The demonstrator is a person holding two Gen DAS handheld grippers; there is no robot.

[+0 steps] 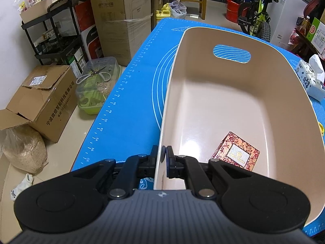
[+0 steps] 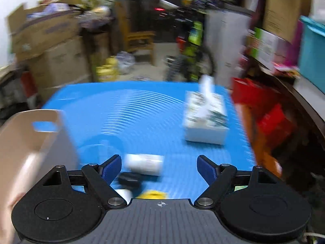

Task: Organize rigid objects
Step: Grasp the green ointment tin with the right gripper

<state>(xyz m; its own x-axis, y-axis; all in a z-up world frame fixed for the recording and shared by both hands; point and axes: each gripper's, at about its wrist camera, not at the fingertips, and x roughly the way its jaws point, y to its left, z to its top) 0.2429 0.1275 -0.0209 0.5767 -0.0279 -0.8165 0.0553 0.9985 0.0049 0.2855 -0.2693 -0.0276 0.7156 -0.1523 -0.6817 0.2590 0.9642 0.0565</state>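
The left tongs are pinching the near rim of the beige bin, steadying it, with a red patterned box already lying inside just beyond them to the right. The right tongs stand spread with nothing between them, hovering over a white bottle lying just ahead, so the step in hand looks like fetching the next item, which calls for lowering and closing squarely across it. Farther off, a tissue box sits on the blue tabletop mat; beyond are cardboard boxes and a bicycle.
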